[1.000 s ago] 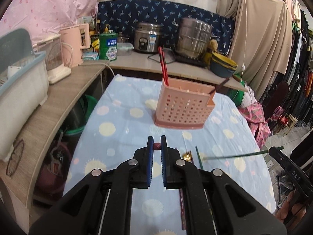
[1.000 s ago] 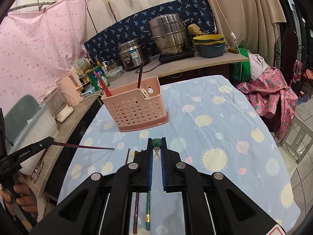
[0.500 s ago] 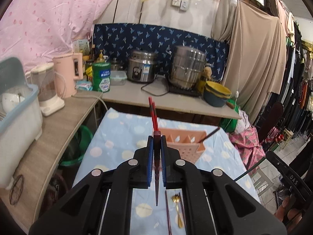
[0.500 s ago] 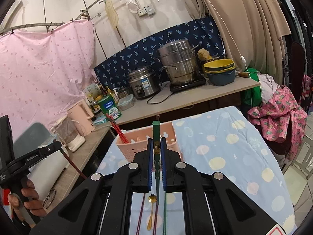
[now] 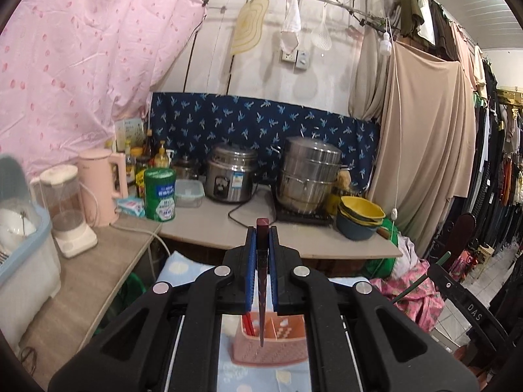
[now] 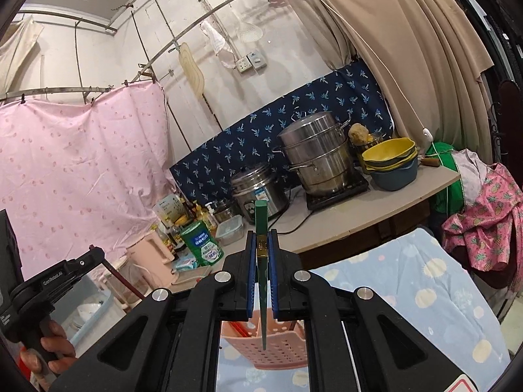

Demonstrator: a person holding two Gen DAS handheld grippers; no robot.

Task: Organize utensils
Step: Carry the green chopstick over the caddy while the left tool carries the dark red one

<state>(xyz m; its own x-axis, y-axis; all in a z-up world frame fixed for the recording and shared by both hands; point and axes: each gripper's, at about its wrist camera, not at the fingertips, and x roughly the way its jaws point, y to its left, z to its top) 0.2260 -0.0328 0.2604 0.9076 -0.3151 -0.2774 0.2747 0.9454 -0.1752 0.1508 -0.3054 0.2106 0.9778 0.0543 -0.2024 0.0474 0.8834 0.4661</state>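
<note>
My left gripper [image 5: 261, 241] is shut on a dark red chopstick [image 5: 262, 281] that hangs tip down over the pink perforated utensil basket [image 5: 271, 343]. Red chopsticks [image 5: 248, 323] stand in the basket's left compartment. My right gripper [image 6: 261, 245] is shut on a green chopstick [image 6: 262, 281], also upright, its tip over the same basket [image 6: 264, 346]. In the right wrist view the left gripper [image 6: 98, 254] shows at the far left, held by a hand [image 6: 49, 349], with the red chopstick [image 6: 126, 285] slanting down from it. In the left wrist view the right gripper [image 5: 439, 266] appears at the right edge.
The basket stands on a table with a blue spotted cloth [image 6: 425, 287]. Behind it a counter [image 5: 313, 238] carries a rice cooker [image 5: 230, 176], a steel steamer pot [image 5: 309, 179], stacked bowls [image 5: 359, 217], a green tin [image 5: 160, 194] and a pink kettle [image 5: 101, 186]. A dish rack [image 5: 23, 245] sits at the left.
Both grippers have lifted their chopsticks off the table, raised them and tilted up. The chopsticks now hang upright over the basket, which has dropped low in both views.
</note>
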